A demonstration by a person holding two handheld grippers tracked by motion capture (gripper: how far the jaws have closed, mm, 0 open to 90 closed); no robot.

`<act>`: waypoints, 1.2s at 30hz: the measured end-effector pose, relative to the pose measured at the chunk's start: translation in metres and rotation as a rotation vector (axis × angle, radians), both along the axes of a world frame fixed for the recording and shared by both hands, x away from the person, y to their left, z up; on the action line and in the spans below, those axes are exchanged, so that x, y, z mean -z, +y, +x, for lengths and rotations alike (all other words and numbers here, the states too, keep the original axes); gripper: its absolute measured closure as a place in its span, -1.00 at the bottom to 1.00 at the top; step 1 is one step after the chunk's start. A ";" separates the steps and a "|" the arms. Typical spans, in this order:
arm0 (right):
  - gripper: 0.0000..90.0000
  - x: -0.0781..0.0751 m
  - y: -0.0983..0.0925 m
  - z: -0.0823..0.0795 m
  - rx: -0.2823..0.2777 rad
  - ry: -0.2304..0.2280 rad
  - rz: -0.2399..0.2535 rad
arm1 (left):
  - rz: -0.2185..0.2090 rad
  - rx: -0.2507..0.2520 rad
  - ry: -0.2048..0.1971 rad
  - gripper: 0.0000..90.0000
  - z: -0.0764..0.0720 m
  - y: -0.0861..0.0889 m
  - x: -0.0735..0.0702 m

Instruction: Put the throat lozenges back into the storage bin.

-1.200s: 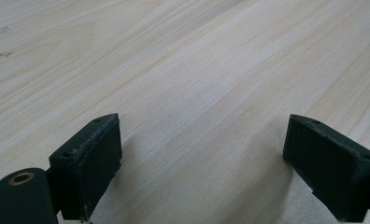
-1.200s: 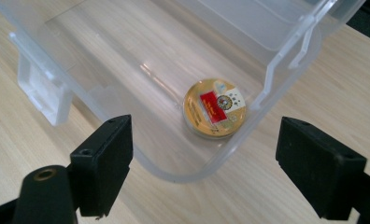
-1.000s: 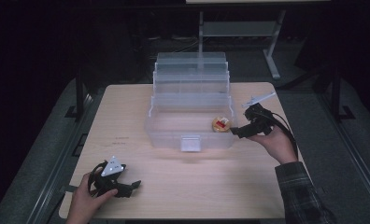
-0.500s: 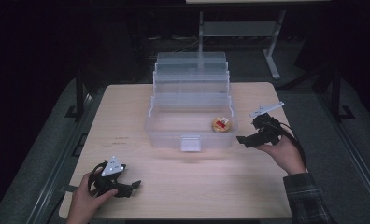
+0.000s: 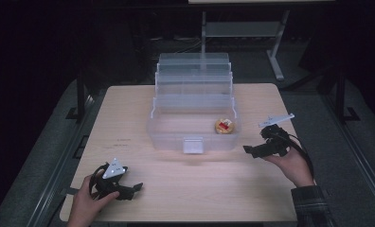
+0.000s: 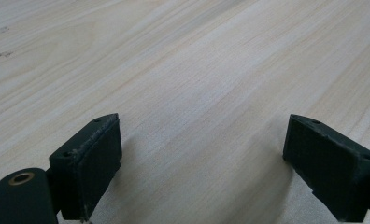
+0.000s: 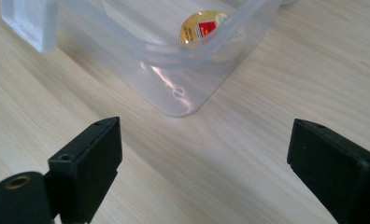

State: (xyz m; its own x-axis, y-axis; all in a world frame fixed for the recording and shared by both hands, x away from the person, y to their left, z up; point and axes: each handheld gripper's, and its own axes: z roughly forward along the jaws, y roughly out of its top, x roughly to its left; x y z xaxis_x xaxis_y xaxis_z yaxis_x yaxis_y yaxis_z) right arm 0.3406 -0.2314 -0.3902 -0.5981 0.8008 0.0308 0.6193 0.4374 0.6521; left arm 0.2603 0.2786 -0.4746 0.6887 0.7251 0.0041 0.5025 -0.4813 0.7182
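A clear plastic storage box (image 5: 193, 137) with its stepped lid raised stands on the middle of the wooden table (image 5: 176, 189). Inside it, at the near right corner, lies a small round yellow item with a red label (image 5: 224, 125), also seen through the box wall in the right gripper view (image 7: 202, 26). My right gripper (image 5: 250, 150) is open, held just right of the box's near right corner (image 7: 178, 100), nothing between its fingers. My left gripper (image 5: 133, 188) rests open near the table's front left, over bare wood (image 6: 197, 116).
The box has a front latch tab (image 5: 193, 144) facing me. Dark floor surrounds the table, and a metal stand (image 5: 275, 47) rises behind it. Bare tabletop lies between the two grippers and in front of the box.
My right gripper has drawn back out of the box, moving right and toward me, leaving the round yellow item inside. The left gripper has stayed put.
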 end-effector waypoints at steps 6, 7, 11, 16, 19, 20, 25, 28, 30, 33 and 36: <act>-0.81 0.009 -0.005 -0.006 0.008 0.007 0.004 | 0.000 0.000 0.000 -0.76 0.000 0.000 0.000; -0.81 0.011 -0.007 -0.008 0.015 0.011 0.008 | 0.000 0.000 0.000 -0.76 0.000 0.000 0.000; -0.82 0.017 -0.011 -0.013 0.016 0.011 -0.003 | 0.000 0.000 0.000 -0.76 0.000 0.000 0.000; -0.86 0.023 -0.014 -0.020 0.021 0.006 -0.009 | 0.000 0.000 0.000 -0.76 0.000 0.000 0.000; -0.90 0.027 -0.016 -0.024 0.027 0.007 -0.016 | 0.000 0.000 0.000 -0.76 0.000 0.000 0.000; -0.91 0.029 -0.017 -0.025 0.029 0.008 -0.018 | 0.000 0.000 0.000 -0.76 0.000 0.000 0.000; -0.96 0.037 -0.020 -0.032 0.043 0.017 -0.015 | -0.002 -0.001 -0.002 -0.76 0.000 0.000 0.000; -0.96 0.040 -0.022 -0.034 0.044 0.015 -0.018 | -0.002 -0.001 -0.002 -0.76 0.000 0.000 0.000; -0.96 0.043 -0.023 -0.038 0.051 0.010 -0.021 | -0.001 0.000 -0.002 -0.76 0.000 0.000 0.000; -0.98 0.050 -0.027 -0.045 0.052 0.013 -0.018 | -0.002 0.000 -0.002 -0.76 0.000 0.000 0.000; -0.98 0.053 -0.029 -0.049 0.056 0.016 -0.012 | 0.000 0.000 -0.001 -0.76 0.000 0.000 0.000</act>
